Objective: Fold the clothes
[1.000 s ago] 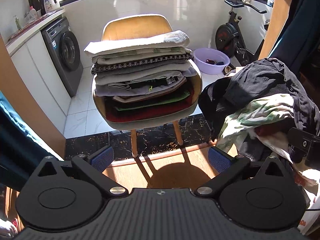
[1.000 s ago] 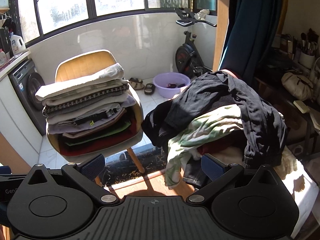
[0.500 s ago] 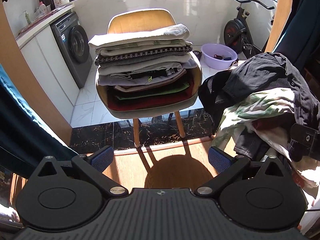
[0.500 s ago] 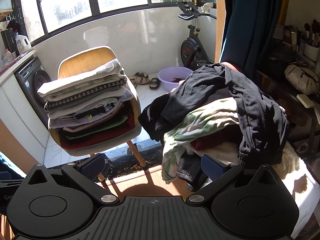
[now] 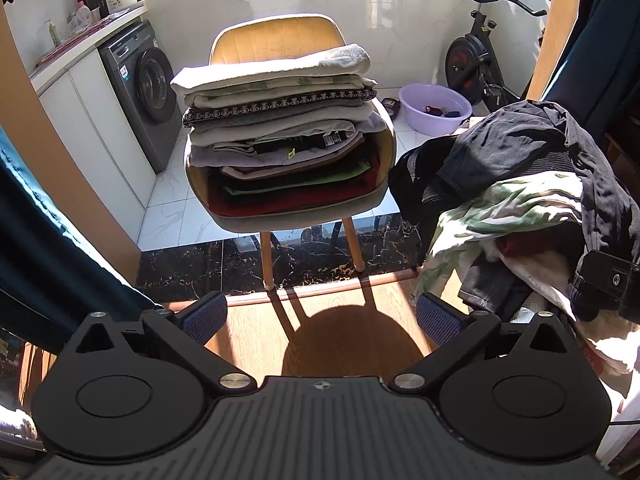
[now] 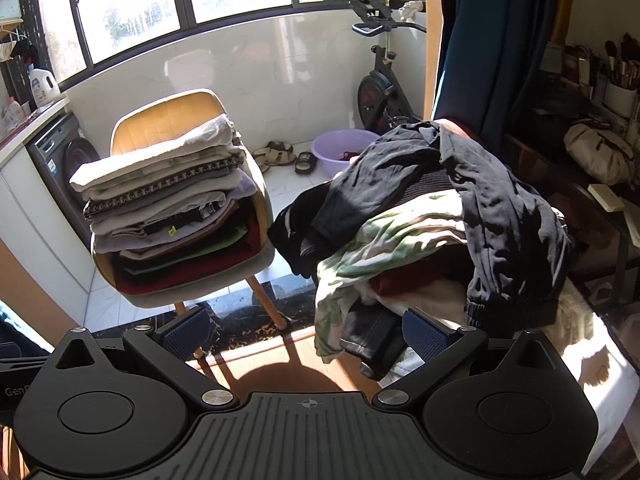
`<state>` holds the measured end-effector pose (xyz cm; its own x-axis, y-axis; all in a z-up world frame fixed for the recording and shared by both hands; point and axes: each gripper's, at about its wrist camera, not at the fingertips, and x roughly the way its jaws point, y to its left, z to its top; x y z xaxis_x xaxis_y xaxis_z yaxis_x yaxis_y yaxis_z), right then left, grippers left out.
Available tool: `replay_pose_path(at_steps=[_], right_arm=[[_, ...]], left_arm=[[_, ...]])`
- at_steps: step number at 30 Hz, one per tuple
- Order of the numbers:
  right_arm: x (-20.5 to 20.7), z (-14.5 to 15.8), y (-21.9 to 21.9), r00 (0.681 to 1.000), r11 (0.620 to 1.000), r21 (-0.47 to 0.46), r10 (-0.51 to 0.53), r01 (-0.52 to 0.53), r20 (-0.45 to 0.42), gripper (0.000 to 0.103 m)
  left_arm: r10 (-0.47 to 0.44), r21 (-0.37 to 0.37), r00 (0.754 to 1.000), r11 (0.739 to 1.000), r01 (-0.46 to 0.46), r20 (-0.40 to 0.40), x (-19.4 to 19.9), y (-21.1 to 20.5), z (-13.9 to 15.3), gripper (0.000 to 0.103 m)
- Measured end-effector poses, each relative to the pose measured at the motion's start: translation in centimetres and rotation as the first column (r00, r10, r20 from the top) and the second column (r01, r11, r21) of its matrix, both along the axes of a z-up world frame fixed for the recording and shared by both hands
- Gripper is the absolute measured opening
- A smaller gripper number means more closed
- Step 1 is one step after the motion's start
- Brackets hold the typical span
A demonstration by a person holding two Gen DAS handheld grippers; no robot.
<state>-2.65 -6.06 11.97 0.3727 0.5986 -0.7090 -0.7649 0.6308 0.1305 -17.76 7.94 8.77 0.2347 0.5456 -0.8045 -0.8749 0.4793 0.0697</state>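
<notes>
Both grippers are held low over the wooden floor with nothing gripped: the jaws of the left gripper [image 5: 320, 316] are spread wide and empty, and those of the right gripper [image 6: 306, 330] are spread equally wide and empty

The folded stack [image 5: 280, 128] is seen on the chair [image 5: 276, 36], far and to the left, while the unfolded pile [image 6: 440, 240] is heaped just to the right of it, near the right gripper. A black garment [image 6: 500, 208] is draped over the top of the pile, above a green-and-white one [image 6: 392, 236]

The step in hand is judged to be the picking of the next garment. It is best taken from the top, so the black garment should be gripped by a single layer at an edge or hem, not in a bunched handful. It should be lifted clear slowly, so that the pieces beneath are not dragged to the floor. The second gripper is better closed on a matching corner once the cloth hangs free, so that it can be spread flat before folding
</notes>
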Motion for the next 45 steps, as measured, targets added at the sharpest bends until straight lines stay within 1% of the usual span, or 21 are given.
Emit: replay_pose_path(at_steps=[4,7,11,19,24,32,37,41,45], right_arm=[[0.0,0.0,-0.1,1.0,1.0,-0.001,-0.004,0.004,0.003,0.102],[0.0,0.0,-0.1,1.0,1.0,0.005,-0.007,0.007,0.005,0.102],[0.1,0.0,0.1,1.0,1.0,0.015,-0.013,0.013,-0.007,0.102],[-0.8,0.2,1.6,1.0,1.0,0.017,0.005,-0.005,0.007,0.102],[-1.5,0.3,2.8,1.0,1.0,0.007,0.018,-0.018,0.018,0.102],[-2.0,0.0,3.8,0.999,0.999,0.002,0.035,-0.035,0.003,0.102],[-2.3,0.1,4.4,0.999,0.999,0.003,0.047,-0.047,-0.003,0.102],[-2.6,0.2,4.8,0.998,0.998,0.002,0.061,-0.061,0.001,0.102],[-3.0,0.4,5.1,0.997,0.997,0.002,0.073,-0.073,0.007,0.102]], left_arm=[[0.001,0.007,1.0,1.0,-0.001,0.003,0.0,0.2,0.1,0.103],[0.003,0.025,1.0,1.0,-0.004,0.014,-0.1,0.5,0.5,0.103],[-0.003,0.039,1.0,0.999,0.002,0.018,-0.2,0.8,0.7,0.103],[0.017,0.074,1.0,0.997,-0.018,0.021,-1.3,1.6,1.2,0.103],[0.026,0.065,0.999,0.998,-0.028,0.025,-1.9,2.4,1.2,0.103],[0.039,0.069,0.999,0.997,-0.039,0.011,-2.4,3.3,1.2,0.103],[0.051,0.05,0.998,0.997,-0.052,0.02,-2.8,4.0,1.1,0.103],[0.041,0.054,0.999,0.998,-0.043,0.029,-2.8,4.3,1.2,0.103],[0.032,0.069,0.999,0.997,-0.033,0.015,-2.6,4.4,1.4,0.103]])
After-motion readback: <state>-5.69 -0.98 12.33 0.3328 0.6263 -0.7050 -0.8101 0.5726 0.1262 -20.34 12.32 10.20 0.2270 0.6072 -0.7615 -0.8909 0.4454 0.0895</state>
